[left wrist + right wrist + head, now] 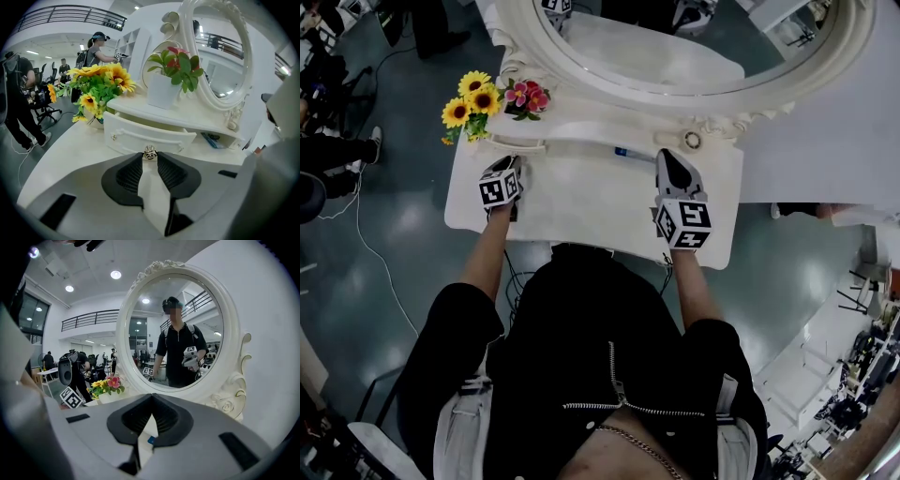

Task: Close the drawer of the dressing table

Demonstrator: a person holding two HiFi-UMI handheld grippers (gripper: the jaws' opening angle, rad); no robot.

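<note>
Drawer (150,136) is pulled out below the mirror shelf, just beside the sunflowers (96,86). Left gripper (149,157) pinches the drawer knob (149,151) with its tips only. It could slip off, or an uneven push could jam the drawer. Right gripper (151,399) has its jaws together and holds nothing.

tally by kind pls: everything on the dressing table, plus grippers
Flower bunches: 2, sunflowers and pink flowers
Mirror: 1
Drawer: 1, open
Blue flat item: 1
Grippers: 2, left gripper on the drawer's knob, right gripper shut, empty
Total: 7
</note>
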